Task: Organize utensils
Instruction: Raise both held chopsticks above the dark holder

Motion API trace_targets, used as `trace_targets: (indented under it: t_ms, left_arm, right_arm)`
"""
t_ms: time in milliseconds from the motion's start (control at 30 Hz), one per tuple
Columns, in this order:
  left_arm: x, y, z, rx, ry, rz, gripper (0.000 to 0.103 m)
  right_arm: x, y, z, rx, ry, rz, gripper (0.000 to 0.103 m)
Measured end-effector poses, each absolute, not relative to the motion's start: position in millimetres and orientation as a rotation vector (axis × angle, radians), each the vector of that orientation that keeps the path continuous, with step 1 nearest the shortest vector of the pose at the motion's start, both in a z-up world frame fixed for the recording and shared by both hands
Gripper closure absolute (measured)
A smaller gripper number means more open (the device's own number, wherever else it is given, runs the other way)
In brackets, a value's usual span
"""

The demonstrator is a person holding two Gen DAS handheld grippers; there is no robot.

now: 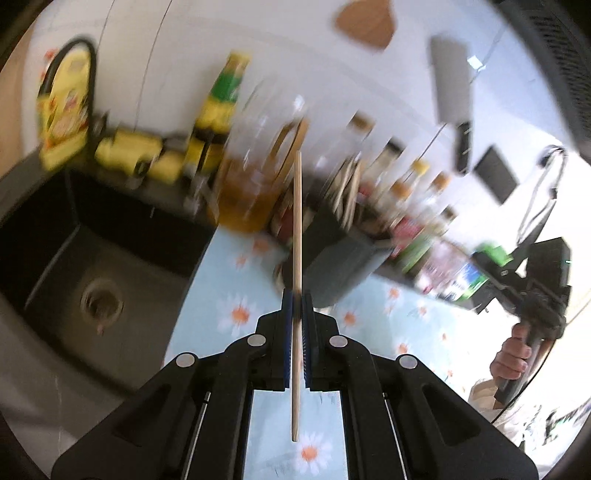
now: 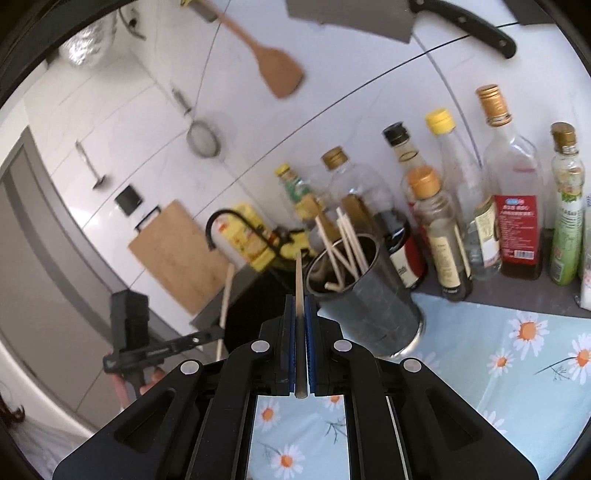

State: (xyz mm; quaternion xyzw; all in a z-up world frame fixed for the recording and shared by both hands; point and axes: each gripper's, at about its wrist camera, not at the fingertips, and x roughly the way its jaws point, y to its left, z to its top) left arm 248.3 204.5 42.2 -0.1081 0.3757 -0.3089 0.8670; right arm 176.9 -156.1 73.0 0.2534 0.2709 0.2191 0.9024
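My left gripper [image 1: 297, 295] is shut on a wooden chopstick [image 1: 297, 221] that points up and forward; this view is motion-blurred. The dark utensil holder [image 1: 343, 266] with several chopsticks stands just right of it. My right gripper [image 2: 300, 301] is shut on another chopstick [image 2: 299, 280], its tip beside the holder's left rim. The holder [image 2: 373, 306] stands on the daisy-print mat [image 2: 498, 343] and has several chopsticks [image 2: 347, 243] in it. The left gripper also shows in the right wrist view [image 2: 221, 325], at the lower left, holding its chopstick [image 2: 225, 306].
A black sink [image 1: 92, 266] lies left of the mat [image 1: 229, 295]. Sauce and oil bottles [image 2: 480, 206] line the wall behind the holder. A cleaver [image 2: 354, 14], a wooden spatula [image 2: 273, 66] and a strainer [image 2: 201, 140] hang on the wall. A cutting board [image 2: 177, 254] leans at the left.
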Motion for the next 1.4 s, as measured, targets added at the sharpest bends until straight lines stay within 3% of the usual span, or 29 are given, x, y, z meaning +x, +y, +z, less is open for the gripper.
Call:
trace_targets:
  t_ms: [567, 1100, 1400]
  left_arm:
    - [301, 183, 61, -0.379, 0.347, -0.943, 0.098]
    - [359, 142, 52, -0.530, 0.268, -1.013, 0.098]
    - [368, 107, 30, -0.408, 0.325, -0.986, 0.098]
  right_arm:
    - [228, -144, 85, 0.401, 0.800, 0.174, 0.098]
    - [274, -118, 91, 0.290, 1.002, 0.078, 0.098]
    - [304, -109, 79, 0.248, 1.081, 0.075, 0.098]
